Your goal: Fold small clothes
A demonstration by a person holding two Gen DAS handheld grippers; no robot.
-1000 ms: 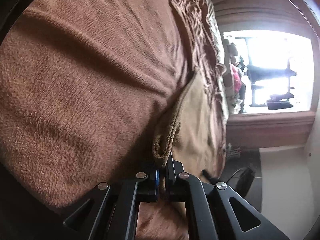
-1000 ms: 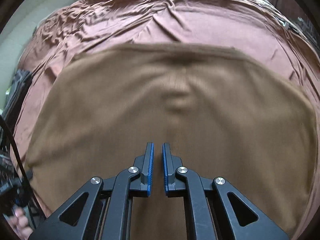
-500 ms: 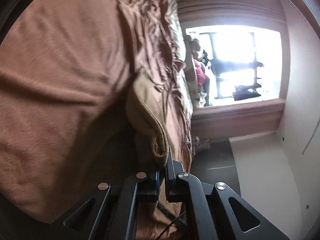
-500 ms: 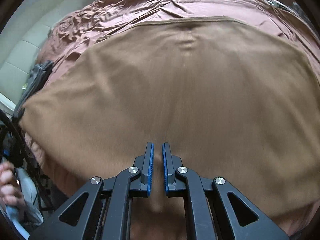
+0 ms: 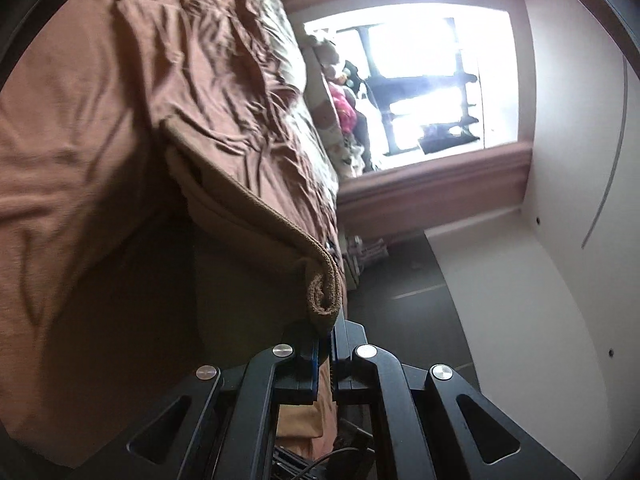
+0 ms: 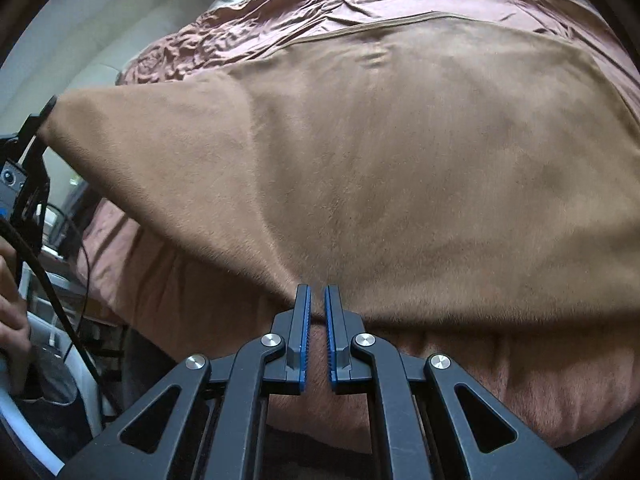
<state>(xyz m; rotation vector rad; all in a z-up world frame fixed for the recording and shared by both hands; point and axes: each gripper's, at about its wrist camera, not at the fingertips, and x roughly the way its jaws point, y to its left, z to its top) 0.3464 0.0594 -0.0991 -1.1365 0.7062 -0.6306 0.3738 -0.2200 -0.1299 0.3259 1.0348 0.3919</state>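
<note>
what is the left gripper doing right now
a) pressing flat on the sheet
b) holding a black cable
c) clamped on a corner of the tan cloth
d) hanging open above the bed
c: in the left wrist view the left gripper has its jaws closed on a bunched corner of the tan cloth, which is raised off the brown bedsheet.

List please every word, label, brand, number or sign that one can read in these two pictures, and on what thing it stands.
None can be read. The brown cloth, the bedsheet and both grippers, left and right, show no print. The packages on the floor by the window may carry print, but it is too small and blurred.
</note>
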